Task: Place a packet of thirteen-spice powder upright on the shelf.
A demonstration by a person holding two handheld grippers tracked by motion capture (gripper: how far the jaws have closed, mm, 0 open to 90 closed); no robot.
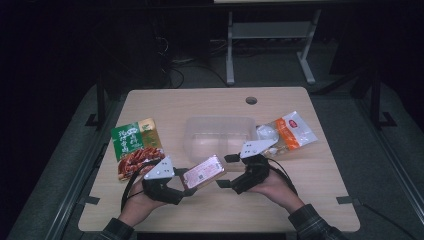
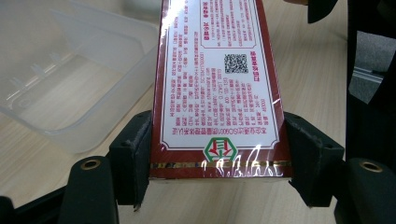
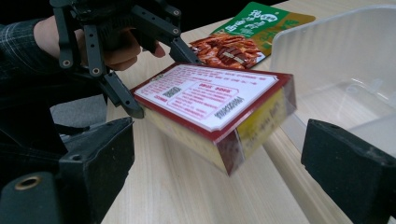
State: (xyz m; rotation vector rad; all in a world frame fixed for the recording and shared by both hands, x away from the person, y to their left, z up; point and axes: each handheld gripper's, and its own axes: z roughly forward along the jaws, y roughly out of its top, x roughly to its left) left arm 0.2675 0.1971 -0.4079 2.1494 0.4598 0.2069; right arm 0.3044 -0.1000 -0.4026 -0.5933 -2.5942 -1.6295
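A red-and-white printed box (image 1: 202, 171) wrapped in clear film is held just above the table. My left gripper (image 1: 186, 182) is shut on its near end, and in the left gripper view both pads press the box (image 2: 215, 70) on its two sides. My right gripper (image 1: 226, 171) stands open at the box's other end, apart from it. In the right gripper view its jaws (image 3: 224, 158) stand wide, with the tilted box (image 3: 210, 93) beyond them. A clear plastic container (image 1: 217, 132) sits just behind the box.
A green snack packet (image 1: 135, 145) lies at the left of the table. An orange-and-white packet (image 1: 290, 131) lies to the right of the container. The table has a cable hole (image 1: 251, 100) near its far edge.
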